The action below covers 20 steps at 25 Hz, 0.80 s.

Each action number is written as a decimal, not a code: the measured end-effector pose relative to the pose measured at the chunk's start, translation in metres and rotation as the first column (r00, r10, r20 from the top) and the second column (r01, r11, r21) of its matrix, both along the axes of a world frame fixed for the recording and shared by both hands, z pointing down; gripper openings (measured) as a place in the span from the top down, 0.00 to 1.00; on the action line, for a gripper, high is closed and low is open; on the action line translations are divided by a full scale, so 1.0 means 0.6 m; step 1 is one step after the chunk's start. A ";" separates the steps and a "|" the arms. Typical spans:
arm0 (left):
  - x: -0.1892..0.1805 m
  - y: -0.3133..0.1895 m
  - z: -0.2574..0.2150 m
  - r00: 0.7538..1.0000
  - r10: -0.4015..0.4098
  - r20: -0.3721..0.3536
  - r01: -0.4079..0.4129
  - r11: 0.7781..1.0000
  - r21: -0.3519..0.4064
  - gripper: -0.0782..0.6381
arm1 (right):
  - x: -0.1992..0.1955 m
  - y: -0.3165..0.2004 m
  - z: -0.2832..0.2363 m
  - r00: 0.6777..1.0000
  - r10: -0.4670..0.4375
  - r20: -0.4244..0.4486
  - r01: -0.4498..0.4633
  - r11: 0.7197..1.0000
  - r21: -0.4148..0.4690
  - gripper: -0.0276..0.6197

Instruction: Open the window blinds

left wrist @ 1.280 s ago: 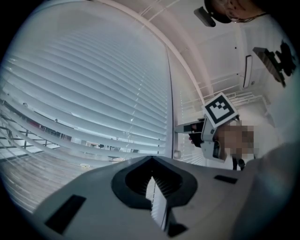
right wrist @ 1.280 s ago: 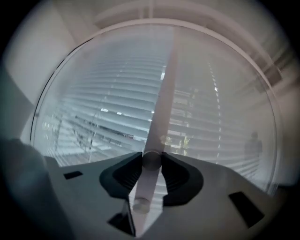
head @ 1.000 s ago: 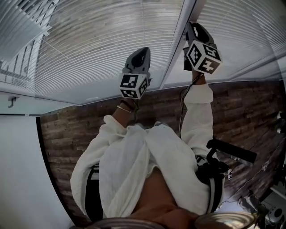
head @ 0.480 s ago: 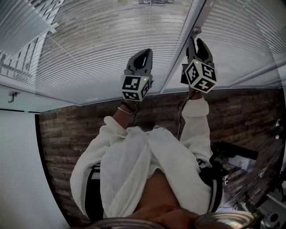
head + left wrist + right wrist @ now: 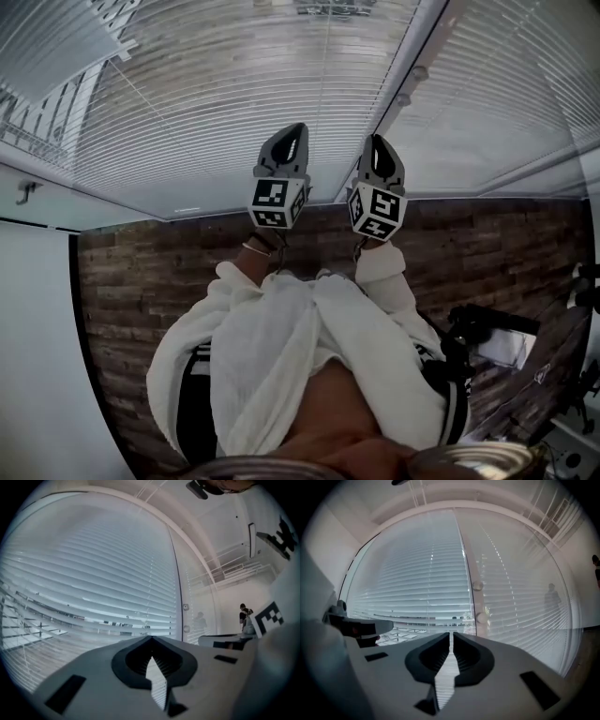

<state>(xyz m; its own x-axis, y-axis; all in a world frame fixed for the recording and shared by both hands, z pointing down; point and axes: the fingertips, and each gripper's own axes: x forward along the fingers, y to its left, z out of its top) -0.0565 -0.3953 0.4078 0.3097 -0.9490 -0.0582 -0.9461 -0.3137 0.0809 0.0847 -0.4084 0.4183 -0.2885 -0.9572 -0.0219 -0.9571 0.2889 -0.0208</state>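
Left tongs [image 5: 292, 127] [image 5: 151, 640] are upper centre in the head view and point at the blinds [image 5: 234, 84] [image 5: 93, 583]. The jaw tips meet, with only a thin wedge of light behind them and nothing held. Right tongs [image 5: 377, 140] [image 5: 451, 634] are just right of them, level with them, and point at the same window. The jaws are closing with a narrow slit left. Only slats show through the slit, and nothing is gripped.

The blinds fill the top of the head view. They are down and cover the glass from the upper left to the post [image 5: 403, 80] [image 5: 469, 569]. A second blind [image 5: 506, 94] [image 5: 520, 588] hangs right of the post.

Two small round knobs [image 5: 419, 72] [image 5: 477, 586] sit on the post, one under the other, above and right of the right tongs and clear of them.

In the gripper views, gaps in the lower slats show some of the outside. Both tongs are short of the slats, no contact.

White sleeves [image 5: 281, 319] fill the lower centre. A plank floor [image 5: 131, 281] lies below the window.
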 end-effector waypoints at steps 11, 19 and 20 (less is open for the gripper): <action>-0.021 0.023 -0.001 0.999 -0.004 -0.033 0.004 1.000 -0.006 0.89 | -0.012 0.011 -0.028 1.000 0.001 -0.019 0.000 0.999 0.038 0.94; 0.004 0.026 0.001 0.999 0.029 -0.030 -0.029 0.999 -0.012 0.89 | -0.003 0.019 -0.020 1.000 0.007 -0.019 -0.007 1.000 0.018 0.94; 0.007 0.026 0.002 0.999 0.032 -0.032 -0.032 0.999 -0.014 0.89 | -0.001 0.020 -0.021 1.000 0.009 -0.021 -0.008 1.000 0.018 0.94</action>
<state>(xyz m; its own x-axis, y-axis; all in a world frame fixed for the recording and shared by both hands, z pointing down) -0.0526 -0.3795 0.4087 0.3381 -0.9395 -0.0549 -0.9325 -0.3423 0.1150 0.0841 -0.3967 0.4060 -0.2810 -0.9591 -0.0328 -0.9597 0.2810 0.0040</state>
